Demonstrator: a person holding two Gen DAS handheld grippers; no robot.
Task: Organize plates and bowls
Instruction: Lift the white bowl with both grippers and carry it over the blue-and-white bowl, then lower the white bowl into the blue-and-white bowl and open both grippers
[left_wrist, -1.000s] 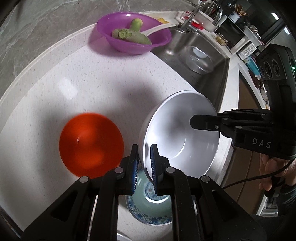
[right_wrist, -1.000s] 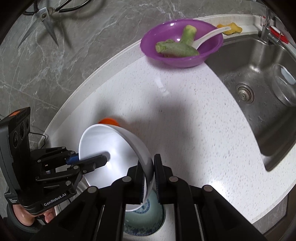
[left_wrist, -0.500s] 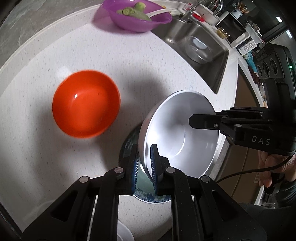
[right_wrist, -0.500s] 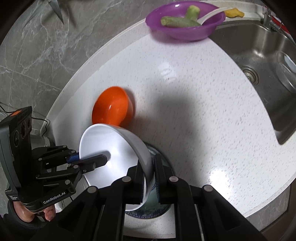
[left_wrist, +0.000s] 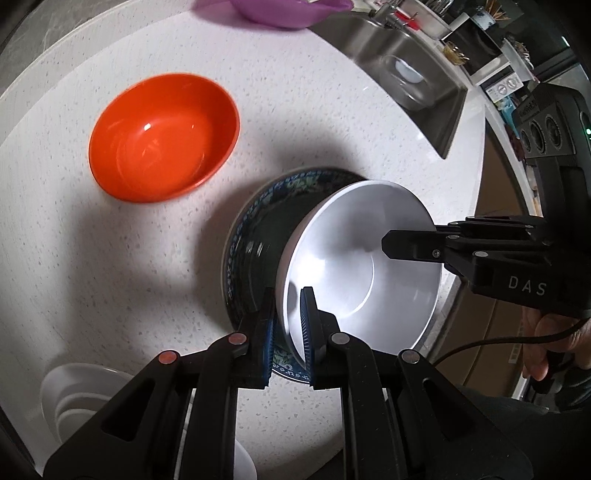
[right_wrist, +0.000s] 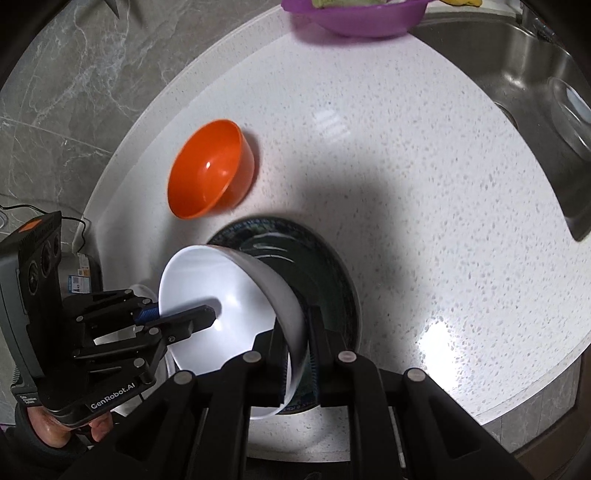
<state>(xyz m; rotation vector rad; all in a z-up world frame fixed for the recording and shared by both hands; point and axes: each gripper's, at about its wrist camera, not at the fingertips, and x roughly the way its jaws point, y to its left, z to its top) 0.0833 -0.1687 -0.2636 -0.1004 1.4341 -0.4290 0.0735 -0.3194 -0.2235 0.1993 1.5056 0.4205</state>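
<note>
White speckled table (left_wrist: 110, 258) carries the dark patterned plate (left_wrist: 258, 236); your left gripper (left_wrist: 288, 325) and right gripper (right_wrist: 297, 354) each pinch the white bowl (left_wrist: 354, 280) rim, jaws narrow, bowl tilted directly above the plate's near side

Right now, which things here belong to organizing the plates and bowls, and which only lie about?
Job:
white bowl, held by left gripper and right gripper
patterned plate
orange bowl
stacked white dishes

Lying about:
purple bowl
sink
</note>
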